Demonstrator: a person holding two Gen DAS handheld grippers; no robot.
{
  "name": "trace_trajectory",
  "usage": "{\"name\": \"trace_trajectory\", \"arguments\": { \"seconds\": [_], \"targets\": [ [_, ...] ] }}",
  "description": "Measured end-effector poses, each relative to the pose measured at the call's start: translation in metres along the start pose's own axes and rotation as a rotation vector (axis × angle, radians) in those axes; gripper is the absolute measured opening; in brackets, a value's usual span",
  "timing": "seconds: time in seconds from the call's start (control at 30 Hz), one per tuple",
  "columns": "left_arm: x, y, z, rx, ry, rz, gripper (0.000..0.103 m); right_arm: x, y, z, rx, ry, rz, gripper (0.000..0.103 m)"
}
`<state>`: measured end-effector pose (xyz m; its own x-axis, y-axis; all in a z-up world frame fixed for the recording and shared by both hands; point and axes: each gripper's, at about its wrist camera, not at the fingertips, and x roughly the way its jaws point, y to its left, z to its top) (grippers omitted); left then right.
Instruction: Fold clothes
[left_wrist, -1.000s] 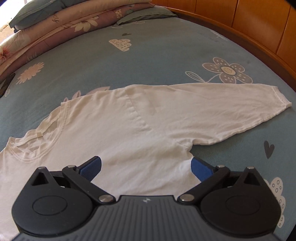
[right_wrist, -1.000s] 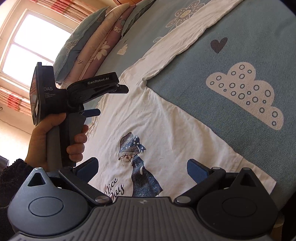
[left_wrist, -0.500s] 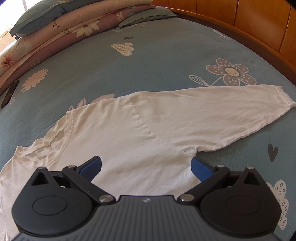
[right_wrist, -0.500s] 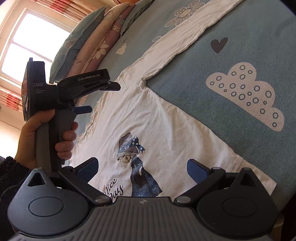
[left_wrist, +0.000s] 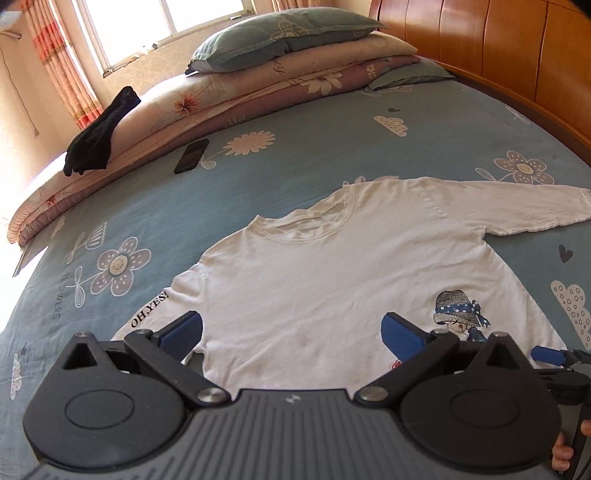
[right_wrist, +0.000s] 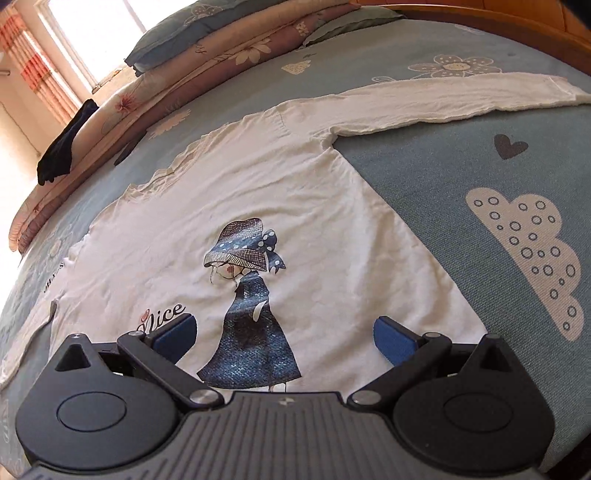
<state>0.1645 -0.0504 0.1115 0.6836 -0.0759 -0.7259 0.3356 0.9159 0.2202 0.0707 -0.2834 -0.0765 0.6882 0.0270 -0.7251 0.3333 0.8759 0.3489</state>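
Matt cotton shirt (left_wrist: 332, 280), glossy wooden headboard (left_wrist: 498, 48)

Left hand-held gripper (left_wrist: 291, 332) agape, right hand-held gripper (right_wrist: 284, 336) agape

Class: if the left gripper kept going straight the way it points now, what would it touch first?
Most likely the white shirt spread flat on the bed; the open left gripper points at its chest, though depth is uncertain.

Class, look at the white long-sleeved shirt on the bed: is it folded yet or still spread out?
Spread out. The white shirt lies flat, front up, neckline and print visible, one sleeve stretched sideways across the bed sheet.
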Motion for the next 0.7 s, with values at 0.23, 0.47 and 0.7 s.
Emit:
{"name": "trace_trajectory", "arguments": {
  "seconds": [0.23, 0.47, 0.7],
  "targets": [
    [0.044, 0.005, -0.087, -0.154, 0.095, -0.142, 0.103, 0.010, 0.033, -0.028, -0.299, -0.054, -0.160, 0.103],
    [0.101, -0.018, -0.156, -0.203, 0.172, -0.086, 0.103, -0.001, 0.040, -0.020, -0.319, -0.093, -0.123, 0.103],
    [0.096, -0.021, -0.184, -0.249, 0.077, -0.069, 0.103, 0.037, 0.092, 0.013, -0.564, -0.098, 0.027, 0.103]
  ]
}}
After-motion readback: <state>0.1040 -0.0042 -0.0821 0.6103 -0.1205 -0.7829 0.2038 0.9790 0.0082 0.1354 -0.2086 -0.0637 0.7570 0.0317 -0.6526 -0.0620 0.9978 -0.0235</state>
